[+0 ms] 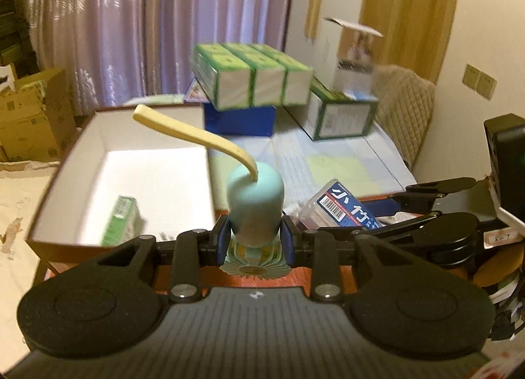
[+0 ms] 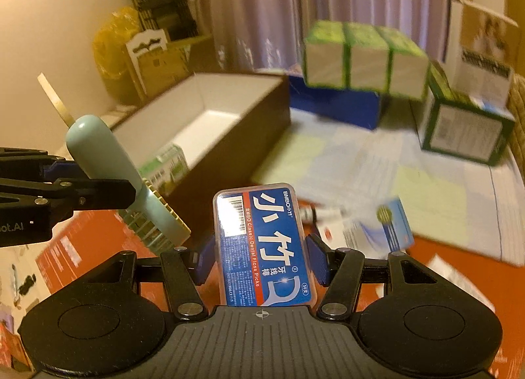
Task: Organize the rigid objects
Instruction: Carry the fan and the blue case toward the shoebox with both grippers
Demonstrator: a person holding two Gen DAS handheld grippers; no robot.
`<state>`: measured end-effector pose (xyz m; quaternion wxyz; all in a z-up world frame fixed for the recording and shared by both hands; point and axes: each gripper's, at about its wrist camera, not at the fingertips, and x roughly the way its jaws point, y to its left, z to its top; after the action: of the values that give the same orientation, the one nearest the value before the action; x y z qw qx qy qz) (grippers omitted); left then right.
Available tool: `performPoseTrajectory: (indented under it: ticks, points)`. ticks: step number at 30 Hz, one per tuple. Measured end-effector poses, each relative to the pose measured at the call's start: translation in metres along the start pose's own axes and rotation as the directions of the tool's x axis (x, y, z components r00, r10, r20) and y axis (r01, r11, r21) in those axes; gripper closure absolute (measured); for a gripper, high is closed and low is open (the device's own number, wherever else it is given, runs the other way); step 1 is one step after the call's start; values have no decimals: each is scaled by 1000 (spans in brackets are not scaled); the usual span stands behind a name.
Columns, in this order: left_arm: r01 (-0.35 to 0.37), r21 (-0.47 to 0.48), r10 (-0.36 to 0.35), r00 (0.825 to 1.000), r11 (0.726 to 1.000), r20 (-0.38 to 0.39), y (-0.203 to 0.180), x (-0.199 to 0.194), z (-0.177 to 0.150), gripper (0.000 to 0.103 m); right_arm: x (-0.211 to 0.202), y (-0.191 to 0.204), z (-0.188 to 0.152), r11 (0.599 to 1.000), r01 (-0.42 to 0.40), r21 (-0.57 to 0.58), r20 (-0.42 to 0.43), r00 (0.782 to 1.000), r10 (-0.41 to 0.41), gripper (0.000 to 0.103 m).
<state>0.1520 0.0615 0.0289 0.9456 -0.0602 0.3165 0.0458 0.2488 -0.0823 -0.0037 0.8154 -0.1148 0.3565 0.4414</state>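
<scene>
Task early: one green carton (image 1: 121,224) lies in the open box (image 1: 65,162). Left gripper (image 1: 254,241) fingers clamp a teal brush (image 1: 256,201); right gripper (image 2: 259,257) fingers clamp a floss case (image 2: 262,244), both off the bench (image 2: 361,156), box at 11 o'clock. Only the right view shows the brush's bristles and a small blue packet (image 2: 393,224) still loose.
</scene>
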Motion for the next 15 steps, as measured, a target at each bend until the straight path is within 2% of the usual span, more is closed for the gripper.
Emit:
performPoseTrajectory:
  ticks: [8, 15]
  points:
    - [-93, -13, 93, 995, 996, 45, 40, -12, 23, 76, 12, 29, 44, 998, -61, -28, 71, 995, 63, 48]
    - [-171, -20, 172, 984, 985, 37, 86, -9, 35, 76, 42, 64, 75, 992, -111, -55, 86, 990, 116, 48]
